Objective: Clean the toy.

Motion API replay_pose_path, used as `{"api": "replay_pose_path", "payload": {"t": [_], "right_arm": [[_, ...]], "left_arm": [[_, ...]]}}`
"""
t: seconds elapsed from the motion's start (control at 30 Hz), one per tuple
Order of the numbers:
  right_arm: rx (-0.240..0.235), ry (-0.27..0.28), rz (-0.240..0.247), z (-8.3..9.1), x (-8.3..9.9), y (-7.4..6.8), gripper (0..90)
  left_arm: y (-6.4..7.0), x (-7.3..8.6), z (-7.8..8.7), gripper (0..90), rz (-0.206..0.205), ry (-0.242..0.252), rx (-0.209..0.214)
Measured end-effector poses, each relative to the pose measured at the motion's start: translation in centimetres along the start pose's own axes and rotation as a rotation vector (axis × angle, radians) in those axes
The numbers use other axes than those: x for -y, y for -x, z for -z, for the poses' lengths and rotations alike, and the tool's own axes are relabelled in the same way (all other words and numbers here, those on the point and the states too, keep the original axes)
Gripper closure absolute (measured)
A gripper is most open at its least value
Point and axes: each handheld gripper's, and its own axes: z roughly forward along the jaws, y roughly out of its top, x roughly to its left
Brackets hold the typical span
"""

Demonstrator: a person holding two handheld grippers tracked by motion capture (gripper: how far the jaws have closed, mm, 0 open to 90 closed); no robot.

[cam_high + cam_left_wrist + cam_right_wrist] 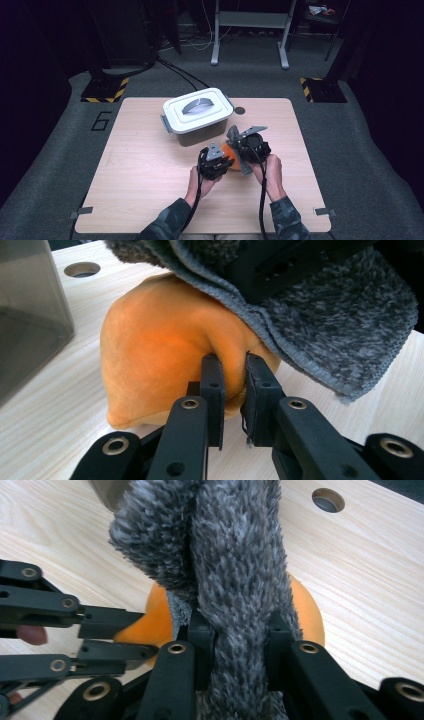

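High view: box [198,114] with its lid on sits on the table [140,175]; the cloths lie just in front of the box, toward the person, under both tools.
Orange cloth [165,345]: bunched on the table, in front of the box, partly under the grey cloth [345,330].
Left tool [234,385]: jaws narrow, pinching a small fold at the orange cloth's near edge.
Right tool [235,630]: jaws closed on a thick bunch of the grey cloth, which rises between them.
Risk, left: the pinch takes only a thin fold, so I judge it may slip free if pulled hard.
Risk, right: the fluffy pile can compress and slide, so the grey cloth may sag or drop back onto the orange one.
Risk, both: the tools are almost touching, so they may knock together, or the cloths may drag against the box.
Table: pale wood grain, with a round hole [240,110] just beside the box.
Room: dark, grey carpet, striped floor markers and a metal frame beyond the box.
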Motion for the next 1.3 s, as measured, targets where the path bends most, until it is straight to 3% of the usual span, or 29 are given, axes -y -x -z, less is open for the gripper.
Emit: {"api": "replay_pose_path", "payload": {"t": [0.23, 0.53, 0.73, 0.8, 1.07, 1.2, 1.3], "right_arm": [[0.019, -0.005, -0.027, -0.1, 0.4, 1.1, 73.3], [0.064, -0.031, -0.099, -0.9, 1.8, 3.8, 73.1], [0.066, -0.048, -0.139, -1.7, 2.6, 5.1, 73.0], [0.086, -0.076, -0.161, -2.4, 3.0, 5.9, 73.1], [0.083, -0.149, -0.223, -4.9, 4.7, 7.3, 73.3], [0.078, -0.192, -0.231, -6.2, 5.6, 7.7, 73.4], [0.085, -0.191, -0.231, -5.7, 5.6, 7.7, 73.6]], "left_arm": [[0.1, 0.1, -0.1, 80.6, 0.01, 0.004, 0.004], [0.0, 0.3, 0.0, 80.3, 0.016, 0.005, 0.005], [-0.3, 0.4, 0.0, 80.3, 0.015, 0.0, 0.007], [-0.4, 0.5, 0.1, 80.2, 0.032, 0.003, 0.002], [-0.6, 0.7, 0.1, 80.2, 0.021, 0.001, 0.001], [-0.6, 0.7, 0.1, 80.1, 0.022, -0.001, 0.004], [-0.6, 0.6, 0.2, 80.1, 0.026, 0.001, 0.006]]}}
